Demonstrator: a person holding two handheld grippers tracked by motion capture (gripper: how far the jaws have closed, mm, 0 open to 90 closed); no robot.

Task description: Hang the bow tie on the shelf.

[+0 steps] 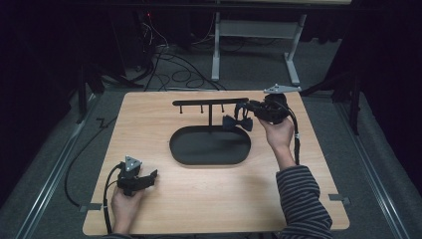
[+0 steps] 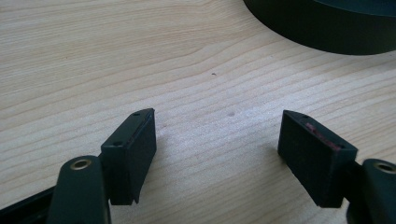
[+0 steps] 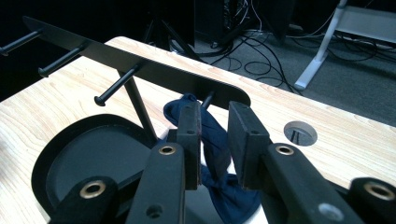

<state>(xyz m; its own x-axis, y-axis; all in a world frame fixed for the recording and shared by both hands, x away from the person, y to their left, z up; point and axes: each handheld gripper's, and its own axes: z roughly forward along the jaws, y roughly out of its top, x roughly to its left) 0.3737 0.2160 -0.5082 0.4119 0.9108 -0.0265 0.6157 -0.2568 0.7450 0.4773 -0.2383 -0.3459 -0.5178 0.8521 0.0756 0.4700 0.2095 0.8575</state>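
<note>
Right claw [image 3: 212, 140] loosening around the blue cloth [image 3: 212, 154], hanging on the end peg [image 3: 208, 99] of the rack [image 1: 210, 102], straight ahead; left claw [image 2: 217, 154] spread, resting far away.

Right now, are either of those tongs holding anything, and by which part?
The right tongs straddle a dark blue scrunchie hanging on the rack's end peg; their grip looks loosened. The left tongs are open, empty.

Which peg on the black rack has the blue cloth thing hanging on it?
The end peg nearest the right hand-held gripper. The dark blue fabric piece loops over it; the other pegs are bare.
</note>
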